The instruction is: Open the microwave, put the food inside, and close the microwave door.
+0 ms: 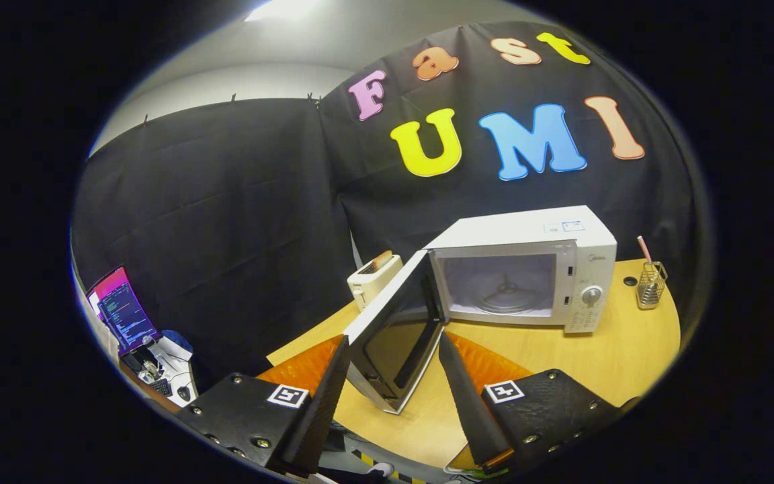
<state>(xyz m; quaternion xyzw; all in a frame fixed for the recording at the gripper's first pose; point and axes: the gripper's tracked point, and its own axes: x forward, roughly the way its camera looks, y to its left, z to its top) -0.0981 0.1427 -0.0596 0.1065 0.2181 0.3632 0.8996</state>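
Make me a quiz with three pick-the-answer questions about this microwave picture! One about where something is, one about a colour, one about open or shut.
1. Where is the toaster?
A. beside the microwave, behind its open door
B. on top of the microwave
C. inside the microwave

2. What colour is the microwave body?
A. red
B. white
C. green

3. How is the microwave door?
A. shut
B. missing
C. swung open

Answers:
1 A, it stands on the table past the door's far edge.
2 B, top and front are white.
3 C, the turntable inside shows, and the door's free edge sits between the open claw fingers, unpinched.
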